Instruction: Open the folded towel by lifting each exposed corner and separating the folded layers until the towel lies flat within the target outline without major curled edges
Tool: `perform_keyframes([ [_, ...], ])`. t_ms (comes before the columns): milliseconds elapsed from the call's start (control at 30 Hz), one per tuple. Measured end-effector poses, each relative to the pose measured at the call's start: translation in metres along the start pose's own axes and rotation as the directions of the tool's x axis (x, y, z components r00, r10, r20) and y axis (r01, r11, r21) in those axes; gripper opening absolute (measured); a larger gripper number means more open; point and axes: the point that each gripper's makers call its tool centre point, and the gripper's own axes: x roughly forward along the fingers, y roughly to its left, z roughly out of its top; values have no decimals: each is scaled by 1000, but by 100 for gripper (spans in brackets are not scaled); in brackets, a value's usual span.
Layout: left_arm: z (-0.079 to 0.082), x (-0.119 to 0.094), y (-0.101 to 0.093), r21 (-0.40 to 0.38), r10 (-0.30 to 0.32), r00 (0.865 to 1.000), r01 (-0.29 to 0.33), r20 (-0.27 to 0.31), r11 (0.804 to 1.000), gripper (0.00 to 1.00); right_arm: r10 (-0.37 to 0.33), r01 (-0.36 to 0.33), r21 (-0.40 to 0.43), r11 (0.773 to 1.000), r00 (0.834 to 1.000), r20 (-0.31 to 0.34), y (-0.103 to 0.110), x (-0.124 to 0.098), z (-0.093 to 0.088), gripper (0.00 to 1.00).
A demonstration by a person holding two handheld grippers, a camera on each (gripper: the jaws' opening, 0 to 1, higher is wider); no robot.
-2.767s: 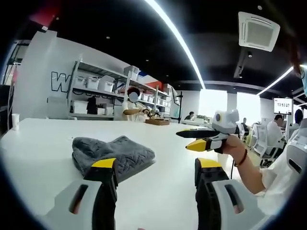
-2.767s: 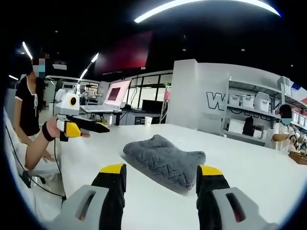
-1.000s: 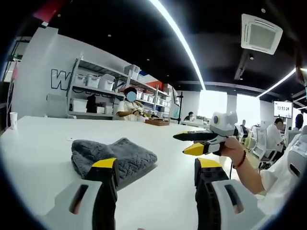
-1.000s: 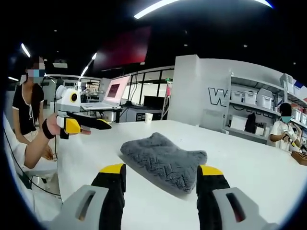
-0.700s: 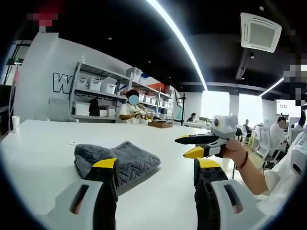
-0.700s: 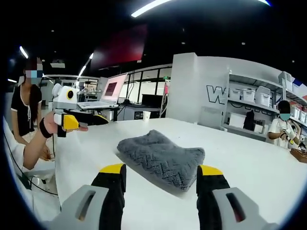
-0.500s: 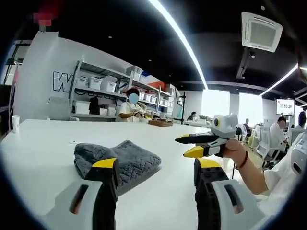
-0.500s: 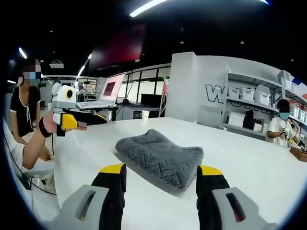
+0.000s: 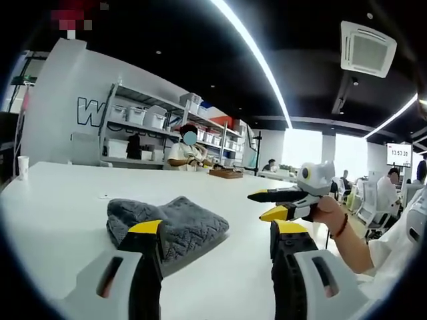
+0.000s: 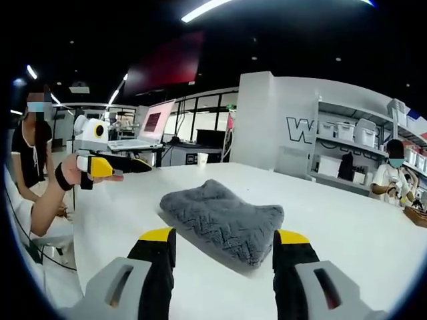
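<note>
A grey towel of thick plush cloth with a zigzag woven pattern is seen folded into a soft rounded bundle on the smooth white table, well away from its edges. The layers are closed and the fold edges are bulged. The left gripper is held above the table with its yellow-tipped black jaws apart, the towel lying just beyond its left jaw. The right gripper is held likewise, its jaws apart, nothing between them.
</note>
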Motion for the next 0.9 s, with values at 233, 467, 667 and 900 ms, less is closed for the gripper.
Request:
perform_keyframes([
  [233,-2,1,2,-2,4,1000,-4,-5,1000,63,2,-2,1,1000,1000,-2,-1,3,0,56],
  [467,-1,2,6,6,9,1000,-9,-12,1000,63,-2,2,1,1000,1000,-7,-3,3,-1,56],
  [667,-2,3,7,2,10,1000,-10,-12,1000,63,-2,2,1,1000,1000,-11,-3,3,-2,55],
  [900,-2,7,10,-9,8,1000,-8,-12,1000,63,-6,6,3,1000,1000,1,-5,6,3,55],
])
